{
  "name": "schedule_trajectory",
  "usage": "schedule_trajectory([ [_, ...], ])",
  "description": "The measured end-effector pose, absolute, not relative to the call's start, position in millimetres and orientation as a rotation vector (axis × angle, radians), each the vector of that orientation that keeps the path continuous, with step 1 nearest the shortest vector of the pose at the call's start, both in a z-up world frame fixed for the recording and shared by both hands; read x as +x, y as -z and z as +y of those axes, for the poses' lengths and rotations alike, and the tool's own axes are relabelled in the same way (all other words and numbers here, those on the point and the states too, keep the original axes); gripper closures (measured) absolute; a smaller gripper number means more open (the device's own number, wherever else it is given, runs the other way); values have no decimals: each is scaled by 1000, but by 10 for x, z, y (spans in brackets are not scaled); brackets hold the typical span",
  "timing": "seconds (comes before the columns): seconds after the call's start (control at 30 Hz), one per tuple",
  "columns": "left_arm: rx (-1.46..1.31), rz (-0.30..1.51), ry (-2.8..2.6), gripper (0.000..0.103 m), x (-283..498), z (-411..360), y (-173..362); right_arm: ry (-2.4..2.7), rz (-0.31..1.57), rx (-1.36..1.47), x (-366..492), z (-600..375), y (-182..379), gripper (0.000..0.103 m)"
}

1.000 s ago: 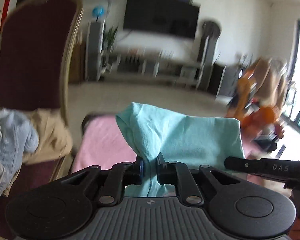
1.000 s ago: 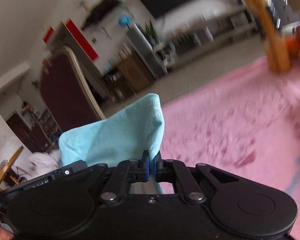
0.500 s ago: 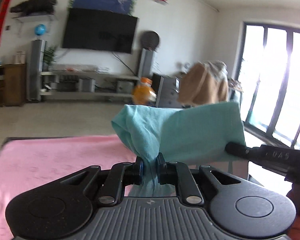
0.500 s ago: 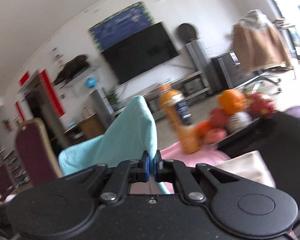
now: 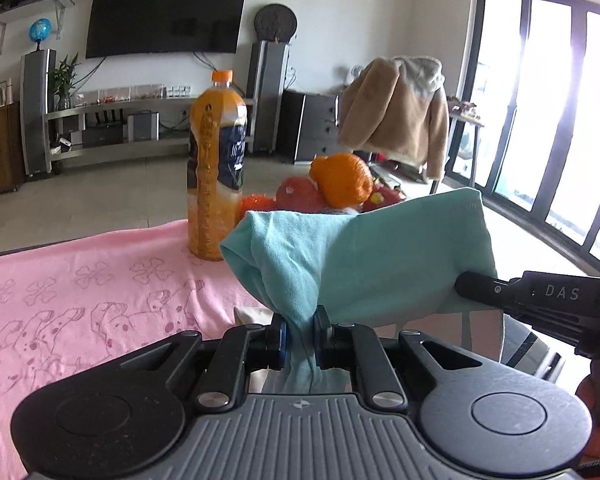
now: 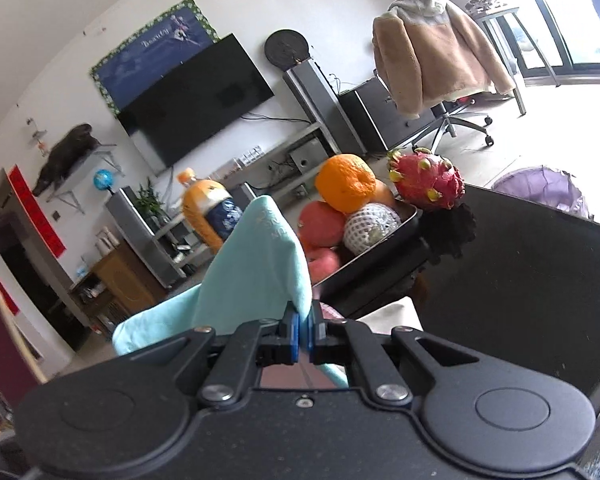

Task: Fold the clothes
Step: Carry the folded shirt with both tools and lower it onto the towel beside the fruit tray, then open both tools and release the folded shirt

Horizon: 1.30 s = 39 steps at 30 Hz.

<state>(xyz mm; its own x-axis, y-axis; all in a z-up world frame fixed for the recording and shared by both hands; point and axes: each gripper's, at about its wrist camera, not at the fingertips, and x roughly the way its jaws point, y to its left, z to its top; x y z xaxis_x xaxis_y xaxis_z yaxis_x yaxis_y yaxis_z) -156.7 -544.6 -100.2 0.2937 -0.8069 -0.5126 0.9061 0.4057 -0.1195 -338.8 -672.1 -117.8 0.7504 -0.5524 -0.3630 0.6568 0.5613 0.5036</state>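
Now, largest to smallest:
Pink towel: spread flat over the tabletop, filling the left wrist view from 7 to 10 o'clock; printed with a faint darker pink pattern.
Black table: bare dark surface at 3 to 4 o'clock in the right wrist view.
Teal cloth: held up off the table between both grippers, bunched at its near end, stretched toward 3 o'clock in the left wrist view; seen folded into a peak at 10 o'clock of centre in the right wrist view.
Brown coat: draped over a chair back at 1 o'clock, well apart from the table.
Left gripper: jaws nearly closed, pinching a gathered bunch of the teal cloth between them.
Right gripper: jaws pressed almost together on a thin edge of the teal cloth; black body also visible at 4 o'clock in the left wrist view.
Juice bottle: upright on the pink towel at 11 o'clock, orange cap on.
Fruit tray: dark, on the table beyond the cloth.
Orange: on top of the fruit pile.
Dragon fruit: just right of the orange, at the tray's edge.
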Motion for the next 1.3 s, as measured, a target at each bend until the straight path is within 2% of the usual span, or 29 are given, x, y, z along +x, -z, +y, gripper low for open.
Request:
schedule_trajectory([
  [0.13, 222, 584, 1125, 91, -1416, -5686, 1152, 736, 209, 670, -3226, -6970, 1355, 99],
  [0.23, 280, 621, 1053, 76, -1272, -5987, 1401, 765, 255, 649, -3079, -7152, 1524, 96],
  [0.27, 311, 626, 994, 73, -1212, -6069, 1487, 781, 277, 633, -3012, -7204, 1601, 94],
  [0.33, 359, 648, 857, 75, -1047, -6170, 1643, 850, 326, 624, -2977, -7252, 1671, 72],
  [0.37, 355, 676, 816, 76, -959, -6157, 1687, 881, 350, 624, -2979, -7261, 1681, 72],
  [0.43, 295, 747, 801, 77, -808, -6017, 1708, 869, 320, 631, -3112, -7207, 1632, 63],
  [0.5, 269, 782, 815, 77, -765, -5866, 1701, 872, 315, 644, -3253, -7126, 1587, 62],
  [0.8, 365, 791, 1046, 78, -1432, -5465, 1562, 802, 274, 903, -3784, -6949, 1586, 63],
  [0.9, 418, 750, 1084, 81, -1666, -5459, 1603, 800, 299, 928, -3851, -6834, 1665, 92],
  [1.07, 477, 818, 1081, 83, -1725, -5563, 1873, 854, 335, 1012, -3987, -6776, 1819, 92],
  [1.13, 496, 849, 1070, 79, -1718, -5532, 1971, 876, 350, 1045, -4041, -6753, 1881, 101],
  [1.17, 502, 856, 1066, 74, -1716, -5500, 1992, 886, 357, 1062, -4069, -6741, 1912, 101],
  [1.27, 528, 881, 1039, 72, -1715, -5386, 1928, 918, 379, 1113, -4150, -6706, 2004, 101],
  [1.3, 531, 885, 1026, 73, -1721, -5340, 1884, 929, 387, 1130, -4178, -6695, 2035, 97],
])
